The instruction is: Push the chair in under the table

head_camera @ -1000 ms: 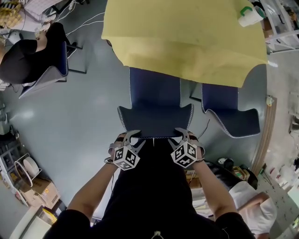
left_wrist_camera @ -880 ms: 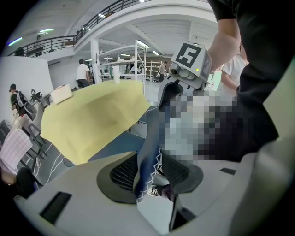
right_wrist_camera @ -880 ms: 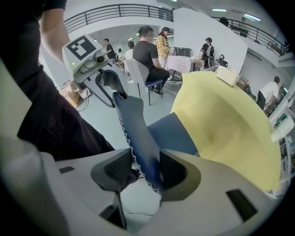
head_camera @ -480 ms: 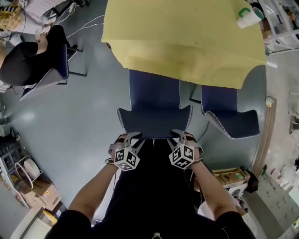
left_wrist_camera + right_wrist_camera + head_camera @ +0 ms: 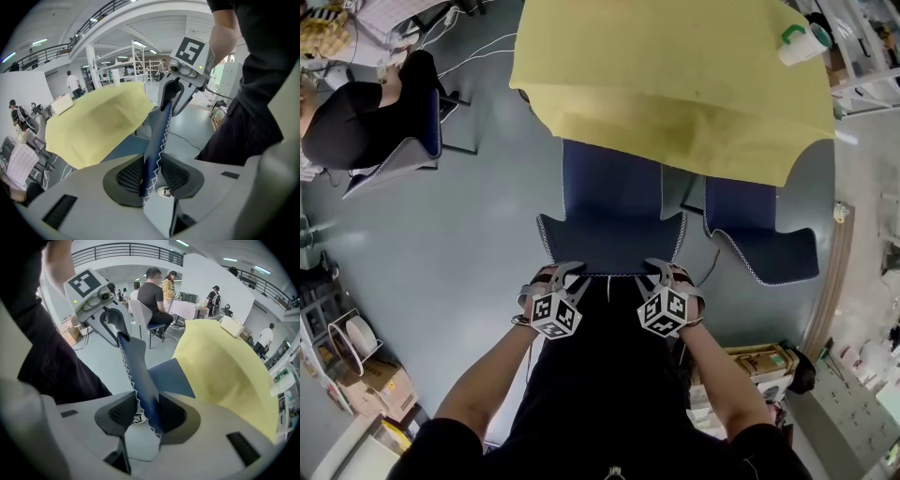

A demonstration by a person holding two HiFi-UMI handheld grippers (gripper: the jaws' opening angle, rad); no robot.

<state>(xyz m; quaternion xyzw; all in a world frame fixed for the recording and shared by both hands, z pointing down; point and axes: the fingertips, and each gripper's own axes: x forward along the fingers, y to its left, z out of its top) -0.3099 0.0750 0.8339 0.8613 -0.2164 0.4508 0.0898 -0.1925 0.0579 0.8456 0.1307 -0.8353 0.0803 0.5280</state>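
Note:
A dark blue chair (image 5: 612, 187) with white zigzag stitching stands in front of me, its seat half under the table draped in yellow cloth (image 5: 675, 75). My left gripper (image 5: 565, 277) and right gripper (image 5: 662, 272) sit side by side on the top edge of the backrest (image 5: 611, 246). Both pairs of jaws have just been closing. In the left gripper view the backrest edge (image 5: 152, 154) is pinched between the ribbed pads of the left gripper (image 5: 152, 176). In the right gripper view the right gripper (image 5: 147, 416) clamps the backrest edge (image 5: 140, 385) the same way.
A second blue chair (image 5: 759, 234) is tucked in at the right of the same table. A person sits on another chair (image 5: 356, 127) at the upper left. A white and green cup (image 5: 802, 39) stands on the table's far right corner. Boxes (image 5: 759, 361) lie at the lower right.
Both grippers' jaws have drawn in onto the top edge of the backrest. Hands and chair stay about where they were. A person at the lower right has left the view.

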